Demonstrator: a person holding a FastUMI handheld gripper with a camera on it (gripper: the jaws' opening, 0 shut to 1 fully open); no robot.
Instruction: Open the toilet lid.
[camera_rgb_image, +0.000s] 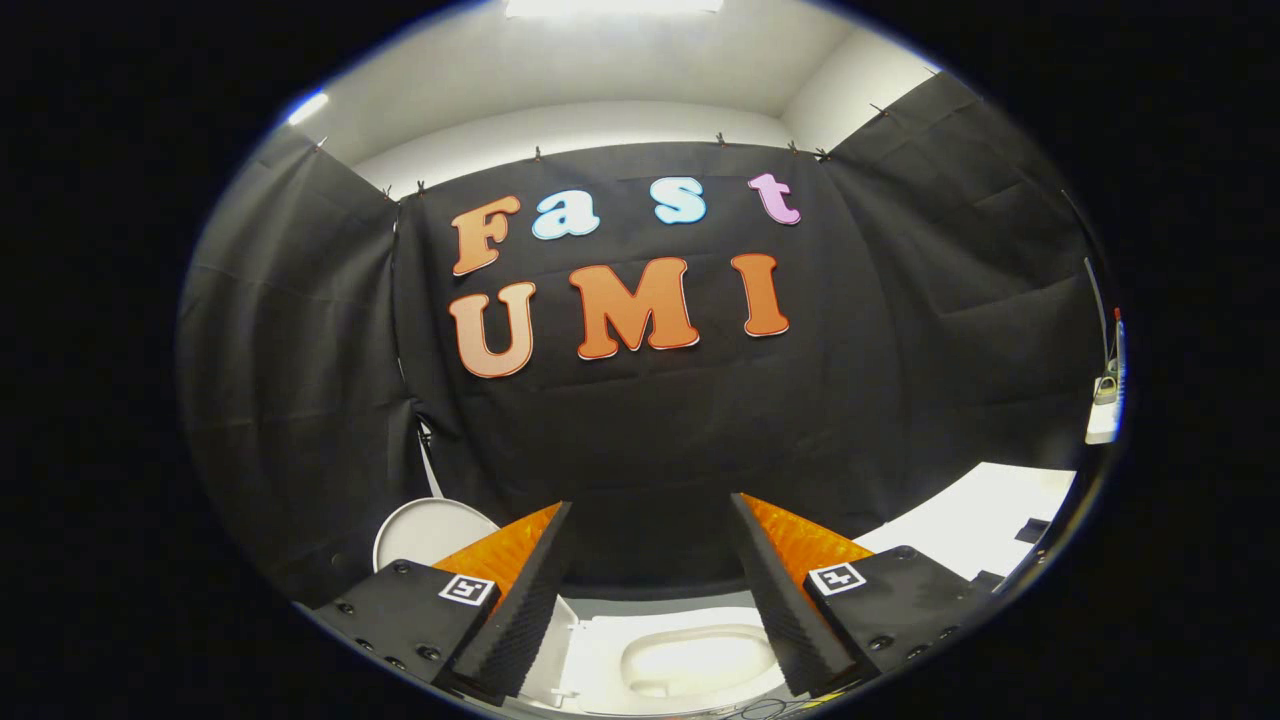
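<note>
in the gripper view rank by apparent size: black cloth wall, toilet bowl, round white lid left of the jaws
1. Cloth wall, by far the largest.
2. Toilet bowl, seen between and beyond the open jaws of the gripper.
3. Lid, partly hidden by a finger.
Bowl and lid look close in size; both are partly hidden, so that order is unsure.

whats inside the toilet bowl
The toilet bowl lies open between the fingers of the open gripper, below them. Its pale inner basin looks bare; glare hides whether water sits there. The fingers cover both side rims.
</note>
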